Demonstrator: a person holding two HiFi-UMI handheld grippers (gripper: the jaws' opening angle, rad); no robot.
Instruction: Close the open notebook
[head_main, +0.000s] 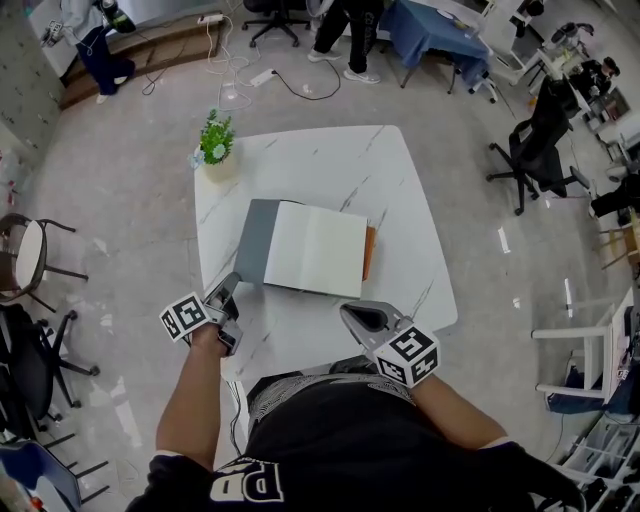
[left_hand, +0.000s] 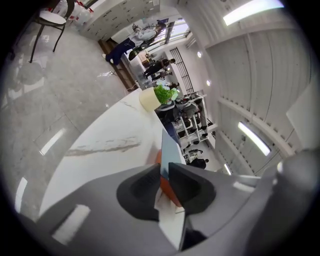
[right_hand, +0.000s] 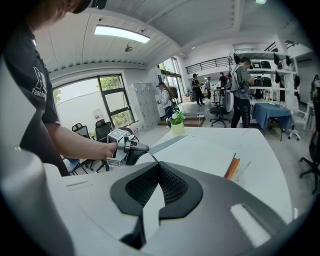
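The open notebook (head_main: 315, 248) lies in the middle of the white marble table (head_main: 330, 155), with a white page up, a grey cover (head_main: 255, 240) spread to the left and an orange edge (head_main: 370, 252) on the right. My left gripper (head_main: 232, 292) is at the cover's near left corner. In the left gripper view the thin grey cover (left_hand: 167, 147) stands between the jaws of that gripper (left_hand: 165, 172), which are shut on it. In the right gripper view the left gripper (right_hand: 132, 150) holds that corner slightly raised. My right gripper (head_main: 362, 318) hovers by the table's near edge, shut and empty (right_hand: 159, 167).
A small potted plant (head_main: 216, 145) stands at the table's far left corner. Office chairs (head_main: 535, 150) and a blue-draped table (head_main: 430, 30) stand to the right and beyond, with people at the back. Another chair (head_main: 30, 255) is on the left.
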